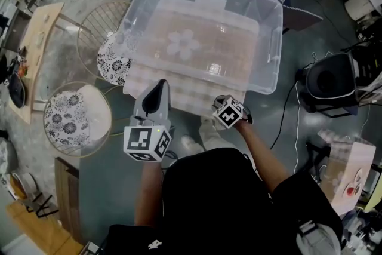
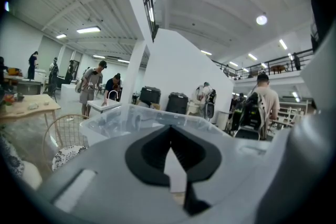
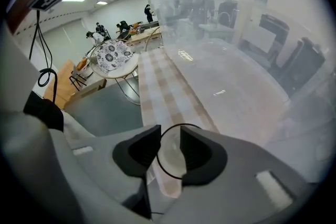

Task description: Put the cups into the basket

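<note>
Jaws of the left gripper (image 1: pixel 158 89) sit closed on nothing above the checked cloth (image 1: pixel 188 103). Right of it, the right gripper (image 3: pixel 170 136) stands wide, a clear cup (image 3: pixel 171 161) (dark-rimmed) between its jaws, on the near side of the clear basket (image 1: pixel 271 39).

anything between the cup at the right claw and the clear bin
Only the near wall of the bin. The cup stands between the open jaws of the right claw, just outside that wall. The bin's top is open, so lifting over looks clear.
</note>
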{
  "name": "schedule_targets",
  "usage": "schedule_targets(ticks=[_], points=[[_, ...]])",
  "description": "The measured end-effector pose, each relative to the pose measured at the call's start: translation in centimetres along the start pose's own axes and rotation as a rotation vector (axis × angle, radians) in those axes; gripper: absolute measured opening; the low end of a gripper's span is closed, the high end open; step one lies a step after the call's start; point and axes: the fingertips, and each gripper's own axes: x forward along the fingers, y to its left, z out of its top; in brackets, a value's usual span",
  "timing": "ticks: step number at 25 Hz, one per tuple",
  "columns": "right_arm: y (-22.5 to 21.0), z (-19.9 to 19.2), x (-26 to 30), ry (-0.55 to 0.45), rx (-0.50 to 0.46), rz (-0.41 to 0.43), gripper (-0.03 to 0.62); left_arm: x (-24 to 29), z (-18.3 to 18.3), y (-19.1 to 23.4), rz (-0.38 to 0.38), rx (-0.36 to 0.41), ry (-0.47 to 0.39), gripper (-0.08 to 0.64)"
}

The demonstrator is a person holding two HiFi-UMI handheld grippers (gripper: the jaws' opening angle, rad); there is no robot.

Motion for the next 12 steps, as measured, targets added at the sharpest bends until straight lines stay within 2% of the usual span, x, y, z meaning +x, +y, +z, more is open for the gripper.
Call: schedule_targets(ticks=[4,12], points=[[0.8,-0.7,-0.1,0.023,-0.004,0.036,0.118,-0.1,0.1,0.1,0.007,-0.004,-0.001,0.005],[1.3,-1.7,1.9,0.082,-0.022,0.033,0.120,0.1,-0.5,-0.3,0.002,-0.018,0.004,0.005]])
